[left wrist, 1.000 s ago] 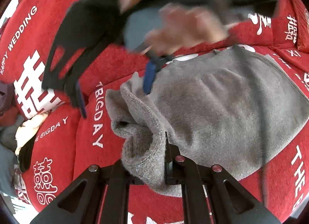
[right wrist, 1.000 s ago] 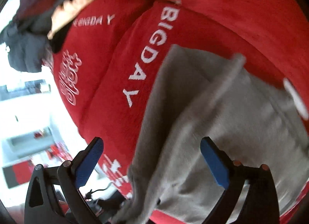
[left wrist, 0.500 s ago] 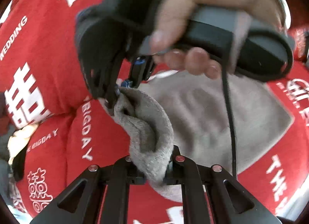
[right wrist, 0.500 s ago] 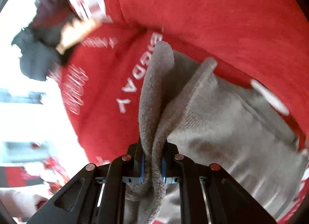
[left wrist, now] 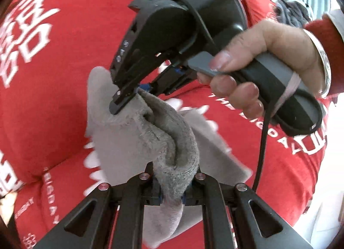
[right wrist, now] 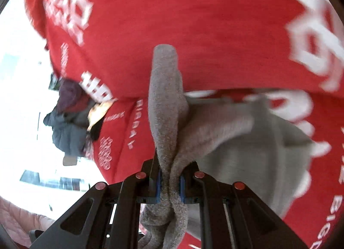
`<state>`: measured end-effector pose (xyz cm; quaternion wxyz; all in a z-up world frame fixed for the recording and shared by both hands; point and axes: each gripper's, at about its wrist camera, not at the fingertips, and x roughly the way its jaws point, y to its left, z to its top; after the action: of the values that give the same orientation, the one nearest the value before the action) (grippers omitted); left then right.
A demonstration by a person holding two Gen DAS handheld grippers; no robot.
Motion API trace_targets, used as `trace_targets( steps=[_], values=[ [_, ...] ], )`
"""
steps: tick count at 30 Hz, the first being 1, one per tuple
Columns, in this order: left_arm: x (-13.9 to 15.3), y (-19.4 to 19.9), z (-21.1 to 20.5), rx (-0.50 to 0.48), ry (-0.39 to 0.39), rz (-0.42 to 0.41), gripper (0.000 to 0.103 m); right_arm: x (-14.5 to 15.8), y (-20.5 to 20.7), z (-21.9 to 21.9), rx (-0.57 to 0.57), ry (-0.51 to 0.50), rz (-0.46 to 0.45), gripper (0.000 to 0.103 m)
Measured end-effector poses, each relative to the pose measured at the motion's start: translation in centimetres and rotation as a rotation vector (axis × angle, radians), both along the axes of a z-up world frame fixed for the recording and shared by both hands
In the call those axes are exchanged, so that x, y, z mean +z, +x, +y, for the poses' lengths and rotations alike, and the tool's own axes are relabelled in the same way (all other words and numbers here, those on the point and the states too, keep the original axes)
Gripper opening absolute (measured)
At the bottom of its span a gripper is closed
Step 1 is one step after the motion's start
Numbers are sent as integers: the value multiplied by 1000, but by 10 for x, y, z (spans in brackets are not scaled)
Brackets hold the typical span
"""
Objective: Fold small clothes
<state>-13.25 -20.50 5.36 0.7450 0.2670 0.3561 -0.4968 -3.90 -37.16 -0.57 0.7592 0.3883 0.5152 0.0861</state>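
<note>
The garment (left wrist: pixel 172 141) is clamped at its edge by the left gripper (left wrist: pixel 172 191) and right gripper (left wrist: pixel 131 98), lifted off the cover (left wrist: pixel 64 55); apparently no fold is laid yet.

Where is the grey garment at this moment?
The grey garment is lifted above the red printed cover, pinched at one edge by the left hand-held gripper and at another by the right hand-held gripper.
</note>
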Motion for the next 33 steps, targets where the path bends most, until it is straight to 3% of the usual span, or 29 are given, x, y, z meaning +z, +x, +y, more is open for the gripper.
trace_targets(
  steps=[6, 10, 17, 21, 22, 23, 24, 26, 28, 31, 33],
  values=[
    [-50, -29, -50, -51, 75, 87, 12, -60, -44, -43, -130, -15, 125, 14],
    [-83, -43, -60, -77, 145, 110, 12, -97, -60, -56, -186, 7, 200, 16],
    [-72, -45, -59, -71, 113, 88, 12, -65, -60, -57, -182, -28, 84, 15],
    [-77, -49, -62, -52, 135, 100, 12, -86, -63, -61, -178, -102, 190, 21],
    [-79, -48, -57, -43, 142, 113, 12, -90, -65, -61, -186, -110, 201, 29],
    [-78, -47, -56, -32, 146, 126, 19, -90, -69, -63, -204, -120, 204, 40],
    [-77, -45, -51, -21, 144, 142, 26, -91, -71, -63, -222, -122, 212, 43],
    [-72, -34, -38, 4, 131, 145, 78, -91, -78, -64, -259, -94, 231, 47],
    [-58, -29, -17, 11, 94, 130, 81, -87, -85, -62, -282, -97, 260, 53],
    [-44, -20, 10, -17, 117, 173, 81, -72, -106, -58, -298, -109, 263, 54],
    [-36, -5, 32, 16, 132, 208, 81, -64, -123, -54, -321, -79, 250, 54]
  ],
)
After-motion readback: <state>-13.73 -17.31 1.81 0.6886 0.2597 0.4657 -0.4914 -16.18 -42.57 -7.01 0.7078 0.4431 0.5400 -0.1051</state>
